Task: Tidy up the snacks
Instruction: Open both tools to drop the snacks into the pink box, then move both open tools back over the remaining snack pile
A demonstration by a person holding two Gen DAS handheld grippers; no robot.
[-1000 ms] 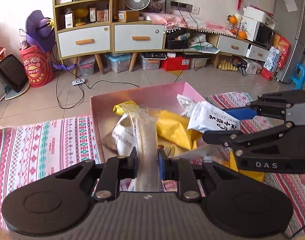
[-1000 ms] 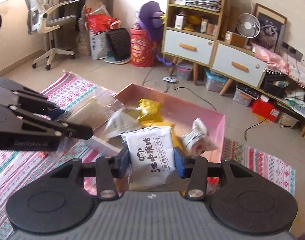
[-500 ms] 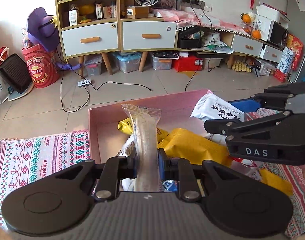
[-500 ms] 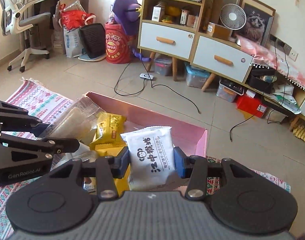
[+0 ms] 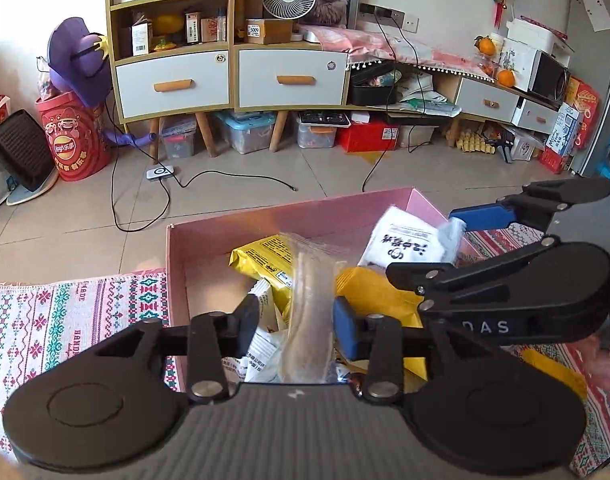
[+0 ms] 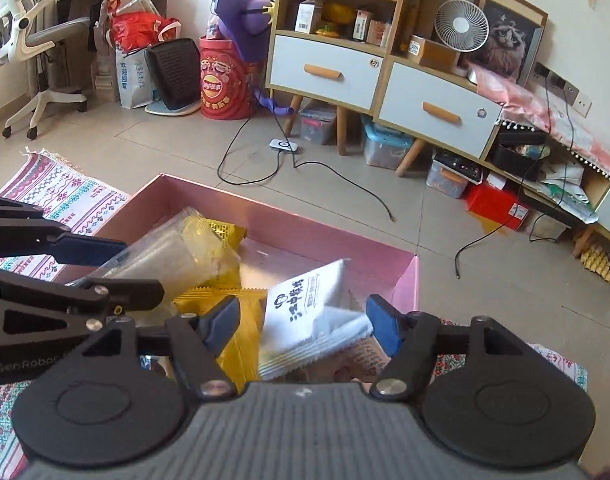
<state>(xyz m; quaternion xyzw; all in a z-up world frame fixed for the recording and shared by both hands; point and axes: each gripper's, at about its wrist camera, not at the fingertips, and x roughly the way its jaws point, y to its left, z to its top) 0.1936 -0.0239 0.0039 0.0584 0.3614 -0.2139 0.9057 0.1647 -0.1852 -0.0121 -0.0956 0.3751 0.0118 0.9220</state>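
Both grippers hang over the pink box, the bin where the loose snacks are being gathered, so whatever leaves the jaws should fall straight in among the yellow packets already piled there.

The left gripper has just been opening: its jaws now stand apart on either side of the clear-wrapped snack bar, which rises between them over the box's near side, and I see gaps at both pads, so it looks let go.

The right gripper has also just been opening. The white snack packet tilts between its spread jaws above the box's right half, one corner close to the blue pad, unclamped.
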